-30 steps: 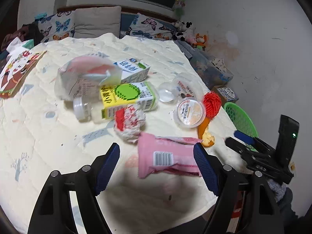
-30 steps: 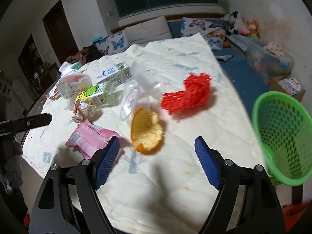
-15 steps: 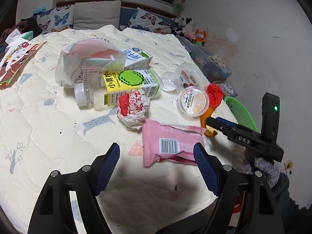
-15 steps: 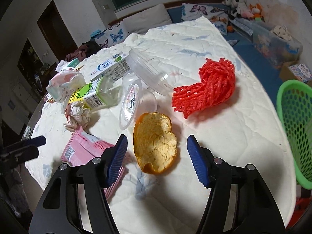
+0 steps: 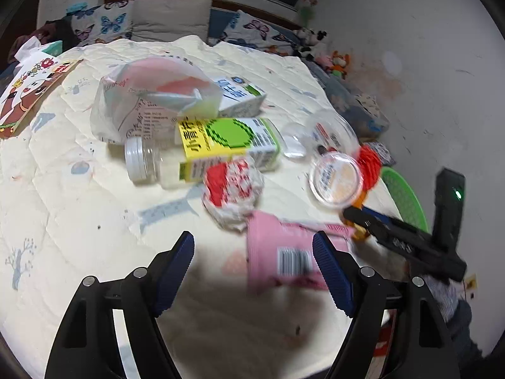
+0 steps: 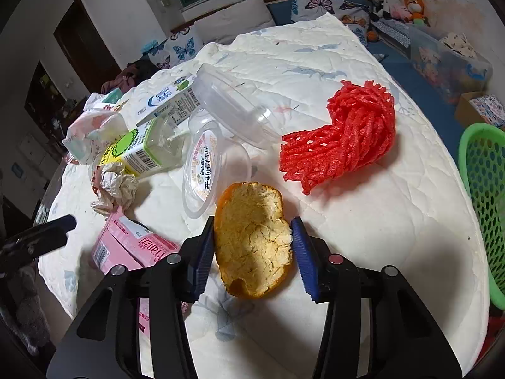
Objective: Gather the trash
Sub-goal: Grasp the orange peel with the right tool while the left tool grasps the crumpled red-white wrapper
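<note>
Since the earlier frame, the right gripper [image 6: 252, 246] has been brought around the orange peel [image 6: 254, 240] on the quilt [image 6: 363, 221], and its jaws have just been closing; the pads seem pressed on its edges. If squeezed hard, the thin peel could be crumpled and slip before the green basket [image 6: 483, 202]. The left gripper [image 5: 252, 271] is held open above the pink wrapper [image 5: 284, 252].

Bare quilt [image 6: 363, 221] between red foam net [image 6: 344, 139] and green basket [image 6: 483, 195].
</note>
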{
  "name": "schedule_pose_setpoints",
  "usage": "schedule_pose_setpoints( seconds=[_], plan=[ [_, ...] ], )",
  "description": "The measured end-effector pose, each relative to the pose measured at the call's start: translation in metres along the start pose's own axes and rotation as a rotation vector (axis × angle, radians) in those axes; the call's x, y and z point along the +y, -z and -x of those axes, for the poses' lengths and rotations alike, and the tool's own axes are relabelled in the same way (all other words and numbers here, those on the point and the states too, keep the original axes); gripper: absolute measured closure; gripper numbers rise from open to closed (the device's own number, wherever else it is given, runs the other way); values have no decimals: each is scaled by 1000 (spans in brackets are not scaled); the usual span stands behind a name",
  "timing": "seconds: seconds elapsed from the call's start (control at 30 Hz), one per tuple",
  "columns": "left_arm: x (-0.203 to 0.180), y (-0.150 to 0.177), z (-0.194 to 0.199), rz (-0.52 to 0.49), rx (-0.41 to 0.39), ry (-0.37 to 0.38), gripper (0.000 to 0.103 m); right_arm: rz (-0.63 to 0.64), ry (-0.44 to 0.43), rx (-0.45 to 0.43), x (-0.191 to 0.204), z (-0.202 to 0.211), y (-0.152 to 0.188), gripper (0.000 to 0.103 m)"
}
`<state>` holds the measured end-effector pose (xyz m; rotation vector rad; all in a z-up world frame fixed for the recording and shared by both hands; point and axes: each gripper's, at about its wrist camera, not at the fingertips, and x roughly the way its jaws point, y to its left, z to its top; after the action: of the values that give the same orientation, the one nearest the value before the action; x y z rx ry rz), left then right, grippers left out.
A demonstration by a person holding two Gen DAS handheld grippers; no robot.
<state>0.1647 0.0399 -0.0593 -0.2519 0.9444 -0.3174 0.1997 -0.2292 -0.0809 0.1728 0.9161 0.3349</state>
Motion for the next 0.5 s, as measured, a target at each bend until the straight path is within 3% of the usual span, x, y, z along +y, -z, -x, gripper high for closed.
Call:
schedule_pose_setpoints(
  seconds=[0.2,0.43,0.5],
  plan=[
    [3,-19,-20,26,-13,-61,29,-9,-11,-16,-2,9,2,62],
    [11,-28,-42,68,7,-56,34,-17,-17,-36,-6,23,8,63],
    [10,-29,-44,65,5,-47,40,-24,-18,-46,-8,29,9,63]
  ],
)
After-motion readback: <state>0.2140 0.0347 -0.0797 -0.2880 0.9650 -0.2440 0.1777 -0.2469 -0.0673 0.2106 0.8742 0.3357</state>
